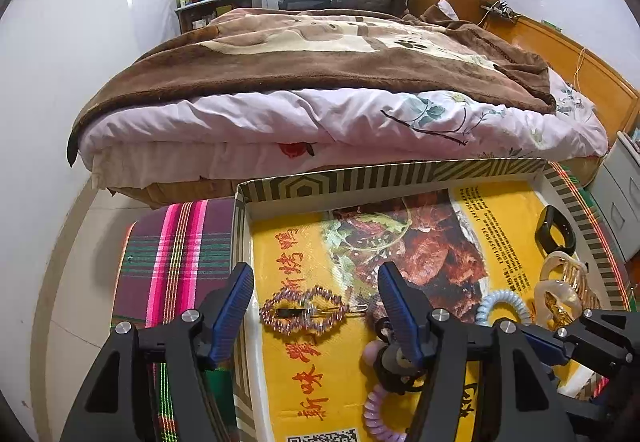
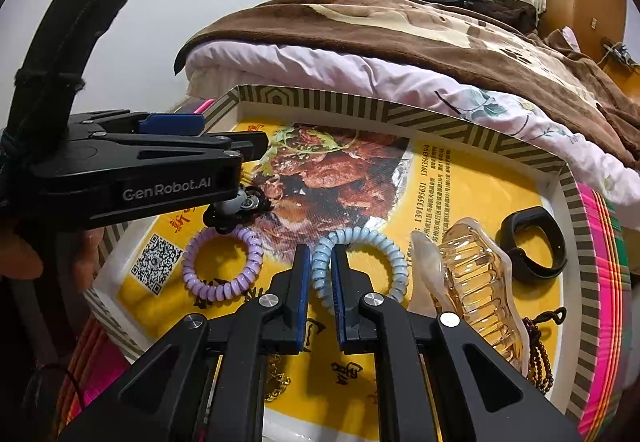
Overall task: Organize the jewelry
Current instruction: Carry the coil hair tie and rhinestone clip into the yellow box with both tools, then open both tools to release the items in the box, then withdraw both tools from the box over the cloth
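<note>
Both my grippers are over the jewelry tray.

Left wrist view: my left gripper (image 1: 316,298) stands wide open above the beaded hair clip (image 1: 304,310), which lies on the tray (image 1: 360,175). Right wrist view: my right gripper (image 2: 321,266) is pinched onto the blue coil hair tie (image 2: 394,262), with the purple coil hair tie (image 2: 224,266) just left and the amber claw clip (image 2: 480,282) right.

Striped box (image 2: 400,109) on plaid cloth (image 1: 176,250)
</note>
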